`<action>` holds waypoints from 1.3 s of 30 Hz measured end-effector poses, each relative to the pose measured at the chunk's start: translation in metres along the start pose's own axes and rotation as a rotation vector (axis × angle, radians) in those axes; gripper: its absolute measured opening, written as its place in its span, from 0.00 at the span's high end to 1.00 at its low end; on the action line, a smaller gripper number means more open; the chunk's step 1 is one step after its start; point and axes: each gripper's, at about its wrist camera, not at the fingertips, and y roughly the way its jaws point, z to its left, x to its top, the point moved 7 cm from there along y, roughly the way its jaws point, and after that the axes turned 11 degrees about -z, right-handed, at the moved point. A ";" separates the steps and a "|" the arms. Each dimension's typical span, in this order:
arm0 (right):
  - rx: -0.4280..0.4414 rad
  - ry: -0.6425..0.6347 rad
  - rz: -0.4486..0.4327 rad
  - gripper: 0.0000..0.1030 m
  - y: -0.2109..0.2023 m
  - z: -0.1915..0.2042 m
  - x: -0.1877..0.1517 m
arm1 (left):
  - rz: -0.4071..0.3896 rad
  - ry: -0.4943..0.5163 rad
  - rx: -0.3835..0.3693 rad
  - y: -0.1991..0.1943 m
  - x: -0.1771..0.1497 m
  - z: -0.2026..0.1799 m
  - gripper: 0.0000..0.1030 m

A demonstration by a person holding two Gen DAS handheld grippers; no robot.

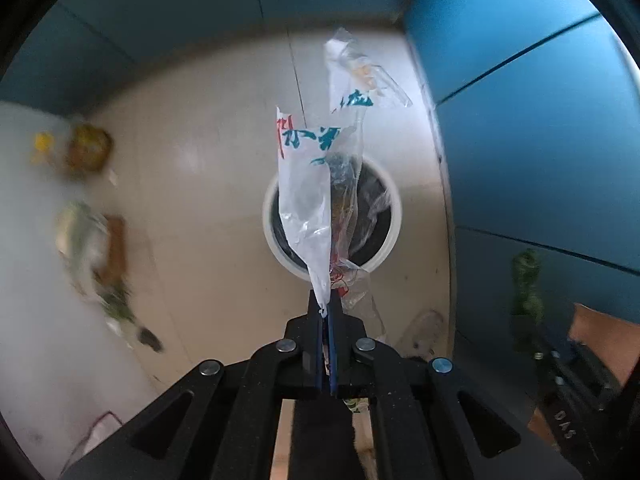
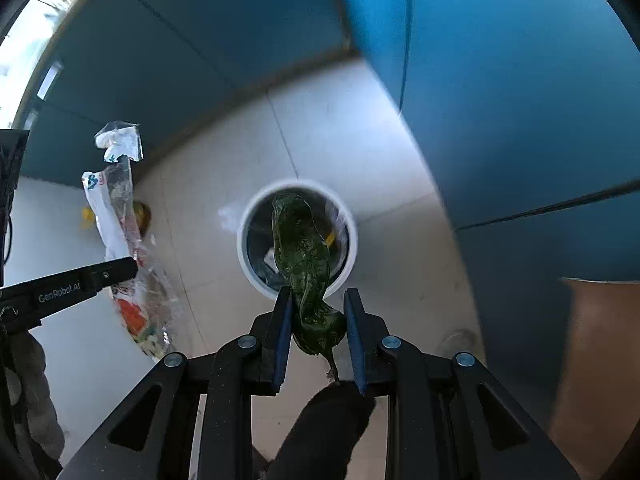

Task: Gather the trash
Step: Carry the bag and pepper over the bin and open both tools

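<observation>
In the left wrist view, the main risk was that the light plastic wrapper (image 1: 316, 200) would drift sideways or cling to the pads when let go, since it was thin, crumpled and stood well up beyond the fingertips, so it could land on the floor beside the white bin (image 1: 390, 208) instead of inside. The left gripper (image 1: 327, 312) had its jaws pressed almost together, pinching the wrapper's lower end between the blue pads, and the rest of the wrapper stretched forward past the tips, across the bin's dark mouth. More litter (image 1: 90, 152) lay blurred far off to the left of the fingers. In the right wrist view, the danger was an early slip: the green pepper (image 2: 306, 256) looked glossy and curved, and it could have dropped against the bin's rim (image 2: 296, 188) and bounced out. The right gripper (image 2: 318, 300) stood partly open, the pepper's lower end between the pads; whether both pads touched it could not be told. Its upper part extended ahead of the tips, over the bin opening.
</observation>
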 end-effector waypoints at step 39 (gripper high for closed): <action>-0.068 -0.003 0.136 0.02 0.187 -0.015 -0.038 | -0.093 0.000 0.252 0.093 0.006 0.056 0.08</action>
